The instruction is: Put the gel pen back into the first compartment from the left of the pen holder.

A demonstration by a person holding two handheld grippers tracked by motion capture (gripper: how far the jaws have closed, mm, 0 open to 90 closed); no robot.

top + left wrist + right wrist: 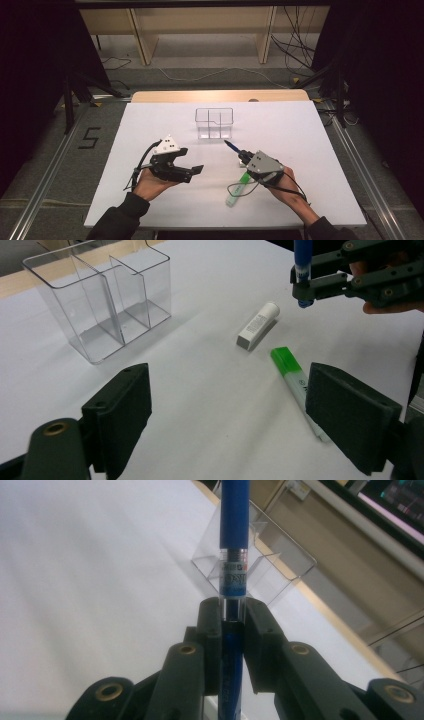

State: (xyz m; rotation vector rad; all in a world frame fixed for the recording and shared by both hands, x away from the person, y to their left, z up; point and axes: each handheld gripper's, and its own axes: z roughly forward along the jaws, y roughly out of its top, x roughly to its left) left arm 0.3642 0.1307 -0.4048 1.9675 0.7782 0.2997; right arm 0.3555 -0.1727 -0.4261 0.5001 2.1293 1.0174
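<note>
My right gripper (pixel 233 622) is shut on a blue pen (pixel 234 525) that sticks out past its jaws toward a clear plastic organizer (pixel 280 565). In the high view the right gripper (pixel 243 156) holds the pen (pixel 231 146) above the white table, just in front of the organizer (pixel 214 122). My left gripper (pixel 196 170) stands open at the left, pointing right, with nothing between its jaws. In the left gripper view the gripper (pixel 235 415) faces a green highlighter (pixel 292 375) and a small white tube (pixel 257 326) lying on the table, with the pen (pixel 302 260) above them.
The organizer (pixel 100 300) has several empty compartments. The white table top (pixel 150 130) ends at a wooden strip (pixel 220 96) at the back. A cable (pixel 237 189) loops from the right gripper over the highlighter (pixel 237 192).
</note>
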